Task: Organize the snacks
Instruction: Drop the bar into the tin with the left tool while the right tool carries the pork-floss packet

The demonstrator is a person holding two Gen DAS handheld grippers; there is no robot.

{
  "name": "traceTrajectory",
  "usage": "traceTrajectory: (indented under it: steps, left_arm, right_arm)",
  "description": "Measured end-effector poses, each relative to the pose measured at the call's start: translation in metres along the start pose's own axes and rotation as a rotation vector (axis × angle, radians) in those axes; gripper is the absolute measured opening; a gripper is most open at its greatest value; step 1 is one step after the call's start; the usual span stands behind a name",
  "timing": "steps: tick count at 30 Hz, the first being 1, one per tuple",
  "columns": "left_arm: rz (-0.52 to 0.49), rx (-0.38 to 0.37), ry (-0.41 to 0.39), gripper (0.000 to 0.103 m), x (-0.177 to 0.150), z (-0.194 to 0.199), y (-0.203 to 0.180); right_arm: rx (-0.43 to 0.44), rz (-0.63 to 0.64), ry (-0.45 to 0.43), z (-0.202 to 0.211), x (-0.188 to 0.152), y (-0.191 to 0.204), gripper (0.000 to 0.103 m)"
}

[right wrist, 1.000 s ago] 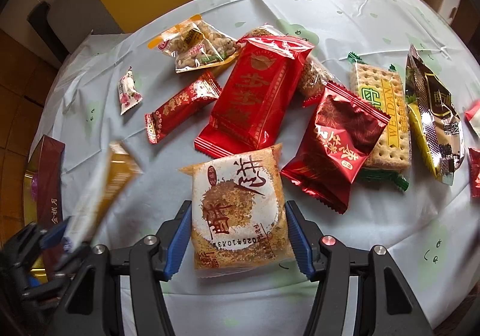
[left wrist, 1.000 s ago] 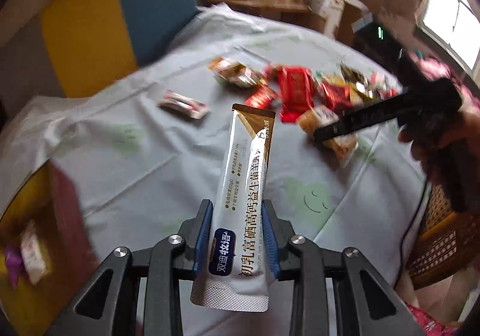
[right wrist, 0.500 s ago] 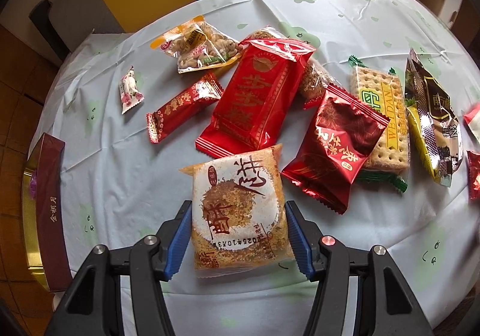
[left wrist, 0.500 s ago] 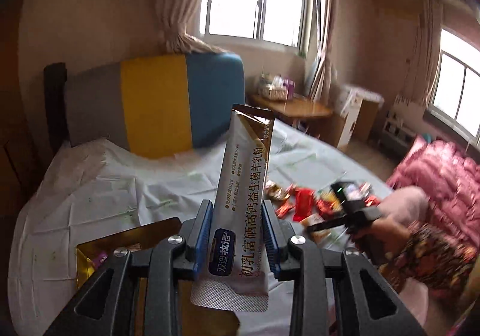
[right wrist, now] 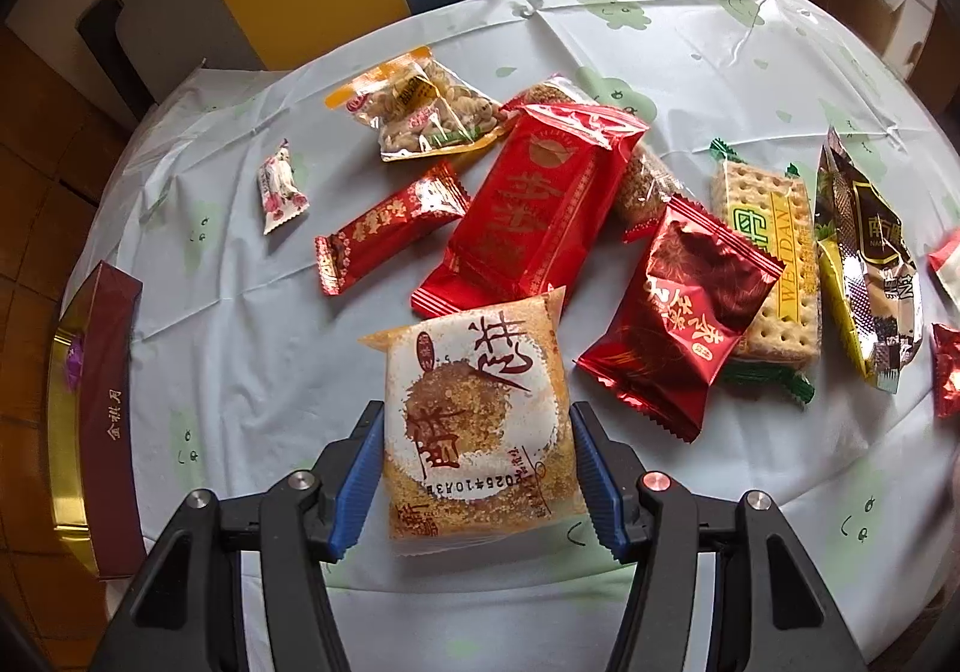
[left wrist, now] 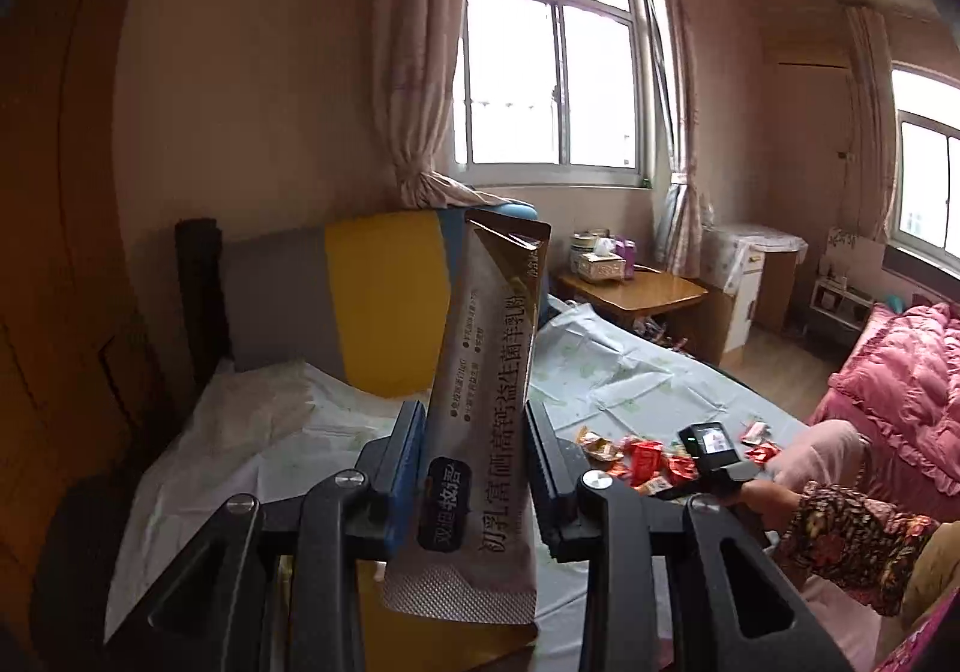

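Left wrist view: my left tool [left wrist: 474, 483] pinches a long milk-powder sachet [left wrist: 489, 402] by its lower end, standing high above the bed sheet [left wrist: 270, 420]. Its jaws have just been easing apart, and with that tall top-heavy length the sachet could slide out before it reaches the maroon box [right wrist: 108, 420] at the sheet's left edge. My right tool [right wrist: 477, 477], half open, straddles a pork-floss cake packet [right wrist: 477, 414] near me; I cannot tell if it grips. Closing carelessly could drag the red packet [right wrist: 534, 210] touching its far edge.
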State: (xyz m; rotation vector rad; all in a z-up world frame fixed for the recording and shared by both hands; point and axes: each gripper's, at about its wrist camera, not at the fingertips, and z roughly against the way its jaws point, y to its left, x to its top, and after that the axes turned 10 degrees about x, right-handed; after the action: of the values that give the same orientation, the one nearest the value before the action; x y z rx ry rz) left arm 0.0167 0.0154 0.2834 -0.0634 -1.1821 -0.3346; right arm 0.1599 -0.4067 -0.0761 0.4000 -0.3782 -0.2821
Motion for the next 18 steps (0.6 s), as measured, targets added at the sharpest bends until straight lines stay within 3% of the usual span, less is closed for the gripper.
traceTrajectory:
  steps: [4,11,18]
  left_arm:
    - [0.058,0.022,0.053,0.033,-0.024,-0.021,0.014]
    - [0.251,0.041,0.240,0.033,-0.113,-0.100,0.055]
    - [0.354,0.056,0.339,0.031,-0.185,-0.150,0.080]
  right_arm:
    - [0.041,0.056,-0.016,0.007,-0.007,0.017,0.060]
    - [0.123,0.166,-0.026,0.010,-0.026,0.056,0.060]
    - [0.140,0.233,-0.033,0.003,-0.036,0.097,0.060]
